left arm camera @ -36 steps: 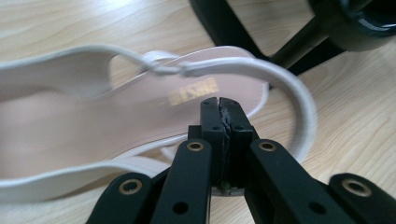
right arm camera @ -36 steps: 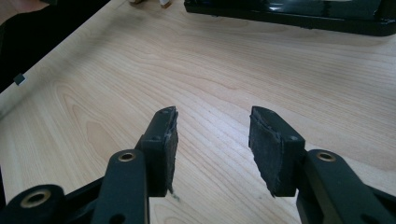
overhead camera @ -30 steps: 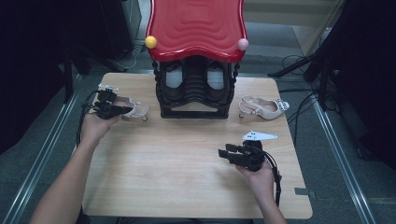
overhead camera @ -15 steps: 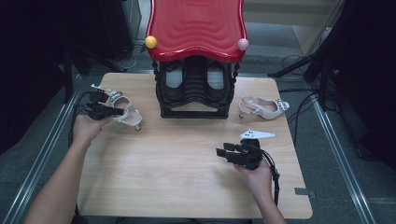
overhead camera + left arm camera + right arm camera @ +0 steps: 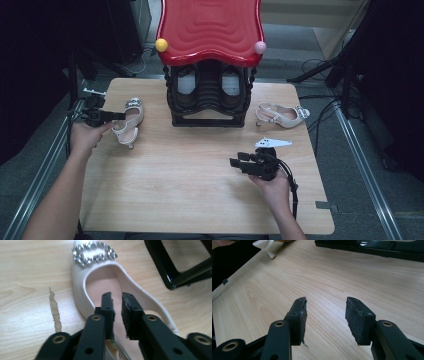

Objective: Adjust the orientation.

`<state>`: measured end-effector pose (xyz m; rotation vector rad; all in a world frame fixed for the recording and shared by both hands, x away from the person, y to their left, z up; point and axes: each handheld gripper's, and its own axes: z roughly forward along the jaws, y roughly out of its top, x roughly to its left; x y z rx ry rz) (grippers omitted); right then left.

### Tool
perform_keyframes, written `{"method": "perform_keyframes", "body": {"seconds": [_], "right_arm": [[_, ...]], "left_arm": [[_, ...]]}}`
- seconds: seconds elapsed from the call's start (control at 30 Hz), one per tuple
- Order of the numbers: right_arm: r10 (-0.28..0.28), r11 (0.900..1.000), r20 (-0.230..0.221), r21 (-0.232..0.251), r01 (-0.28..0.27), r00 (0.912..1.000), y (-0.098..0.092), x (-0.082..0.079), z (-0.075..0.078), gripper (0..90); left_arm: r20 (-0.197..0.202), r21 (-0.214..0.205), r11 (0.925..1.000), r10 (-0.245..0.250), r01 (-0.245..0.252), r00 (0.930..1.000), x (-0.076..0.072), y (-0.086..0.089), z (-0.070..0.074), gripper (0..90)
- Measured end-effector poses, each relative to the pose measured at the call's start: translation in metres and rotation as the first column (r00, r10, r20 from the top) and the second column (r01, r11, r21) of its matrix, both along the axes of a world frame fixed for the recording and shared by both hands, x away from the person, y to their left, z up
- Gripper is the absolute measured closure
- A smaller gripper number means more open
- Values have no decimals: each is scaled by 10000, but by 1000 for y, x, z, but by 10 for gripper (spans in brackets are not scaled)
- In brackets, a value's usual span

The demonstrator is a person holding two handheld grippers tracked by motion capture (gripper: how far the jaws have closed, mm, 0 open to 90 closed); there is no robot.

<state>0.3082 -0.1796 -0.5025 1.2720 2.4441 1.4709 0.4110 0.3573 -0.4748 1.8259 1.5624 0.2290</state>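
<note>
A pale slingback shoe (image 5: 129,122) with a sparkly buckle (image 5: 94,253) lies on the left of the wooden table (image 5: 200,190), toe pointing away. My left gripper (image 5: 118,116) hovers over its heel end. Its jaws have just been opening, and in the left gripper view (image 5: 116,296) a narrow gap shows the insole (image 5: 100,282) behind, with nothing pressed between the pads. A matching shoe (image 5: 282,115) lies to the right of the shoe rack (image 5: 210,95). My right gripper (image 5: 234,162) rests low over bare wood at the front right, open and holding nothing (image 5: 327,302).
The black shoe rack with a wavy red top stands at the back middle; its base bar (image 5: 172,272) is close to the right of the left shoe. Cables (image 5: 320,95) trail off the table's right side. Metal rails (image 5: 360,165) run along both sides.
The left hand carried the shoe to the left, away from the rack, and turned it. Its jaws have parted from the shoe. The right hand has not moved.
</note>
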Motion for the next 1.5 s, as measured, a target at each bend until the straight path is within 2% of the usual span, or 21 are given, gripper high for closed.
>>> {"method": "perform_keyframes", "body": {"seconds": [0.1, 0.27, 0.4, 0.47, 0.6, 0.67, 0.7, 0.77, 0.83, 0.87, 0.97, 1.03, 1.07, 1.13, 1.17, 1.33, 1.5], "right_arm": [[31, 10000, -1, -20, -31, 10000, 1, 0, 0, 526], [73, 10000, 11, -26, -73, 10000, 2, 0, 0, 526], [79, 10000, 44, -10, -79, 10000, 1, 1, 0, 526], [66, 10000, 13, -16, -66, 10000, 1, 0, 0, 526], [25, 10000, 9, -2, -25, 10000, 0, 1, 0, 526], [14, 10000, -20, 24, -14, 10000, -1, 1, 0, 526], [31, 10000, 4, 18, -31, 10000, -1, 1, 0, 525], [42, 10000, -1, -6, -42, 10000, 0, 1, 0, 525], [46, 10000, -3, -4, -46, 10000, 0, 1, 0, 525], [40, 10000, -6, 6, -40, 10000, 0, 1, 0, 524], [34, 10000, -20, -3, -34, 10000, 0, 1, 0, 523], [52, 10000, -25, -21, -52, 10000, 0, 0, 0, 522], [52, 10000, -31, -20, -52, 10000, 0, 0, 0, 521], [46, 10000, -64, -39, -46, 10000, 0, 0, 0, 521], [60, 10000, 11, -34, -60, 10000, 0, 1, 0, 521], [-25, 10000, -64, -9, 25, 10000, -1, 1, -1, 521], [-86, 10000, -144, -40, 85, 9999, -2, 1, -2, 517]], "left_arm": [[162, 41, 9999, 164, -165, 9997, -2, 2, 3, 684], [62, 147, 9986, 513, -514, 9987, -2, 5, -3, 588], [-290, 182, 9969, 774, -769, 9966, 0, 8, -15, 585], [-298, -167, 9951, 970, -975, 9948, 0, 9, -19, 572], [-377, 108, 9943, 1067, -1064, 9936, 3, 8, -21, 558], [-294, 20, 9915, 1298, -1298, 9911, 4, 6, -24, 552], [-406, 65, 9917, 1286, -1285, 9909, 5, 5, -25, 547], [-531, 360, 9923, 1206, -1188, 9913, 7, 2, -30, 537], [-652, 85, 9902, 1398, -1395, 9880, 9, 4, -33, 525], [-677, 83, 9904, 1383, -1381, 9881, 9, 4, -34, 524], [-900, 150, 9895, 1448, -1440, 9854, 11, 4, -36, 562], [-966, 24, 9908, 1347, -1351, 9862, 11, 6, -37, 647], [-980, 103, 9903, 1392, -1389, 9854, 11, 5, -37, 679], [-925, 516, 9874, 1536, -1493, 9838, 11, 4, -37, 767], [-962, 502, 9868, 1585, -1542, 9827, 11, 4, -37, 796], [-1296, 256, 9825, 1861, -1843, 9740, 11, 9, -36, 873], [-1682, -465, 9790, 1881, -1984, 9676, 11, 15, -38, 878]]}}
